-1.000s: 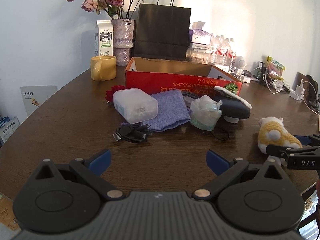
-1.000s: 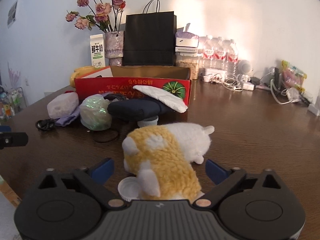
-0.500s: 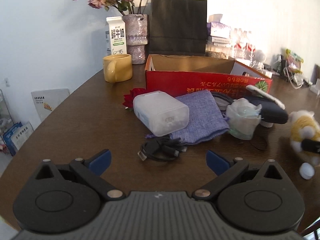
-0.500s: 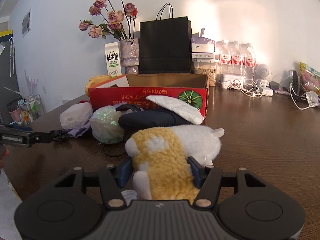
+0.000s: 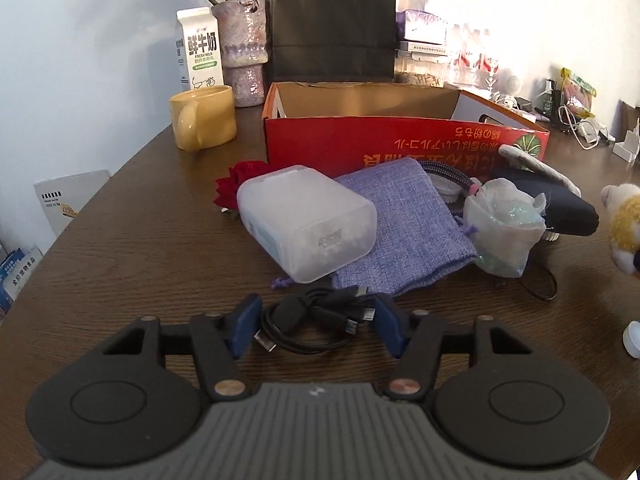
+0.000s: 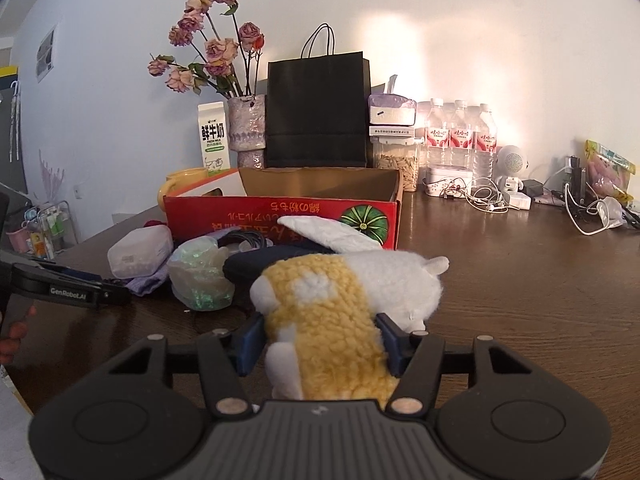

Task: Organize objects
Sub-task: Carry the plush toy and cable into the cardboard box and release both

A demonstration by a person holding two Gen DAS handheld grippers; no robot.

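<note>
My left gripper [image 5: 316,326] has its blue fingers partly closed around a coiled black cable [image 5: 316,320] lying on the brown table [image 5: 140,264]; I cannot tell whether the pads touch it. My right gripper [image 6: 320,338] is shut on a yellow and white plush toy [image 6: 336,320] and holds it above the table. The plush also shows at the right edge of the left wrist view [image 5: 624,220]. An open red cardboard box [image 5: 400,140] stands behind a pile: a frosted plastic case [image 5: 308,220], a purple cloth pouch [image 5: 404,216], a crumpled clear bag [image 5: 504,236] and a dark case [image 5: 560,208].
A yellow mug [image 5: 202,122], milk carton [image 5: 200,50], flower vase [image 5: 244,48] and black paper bag [image 5: 334,20] stand at the back. Water bottles [image 6: 460,136] and chargers with cables [image 6: 492,196] crowd the back right. A white cap [image 5: 634,338] lies on the table at right.
My left gripper moved forward to the black cable and its fingers narrowed around it. My right gripper closed on the plush toy and lifted it off the table.
</note>
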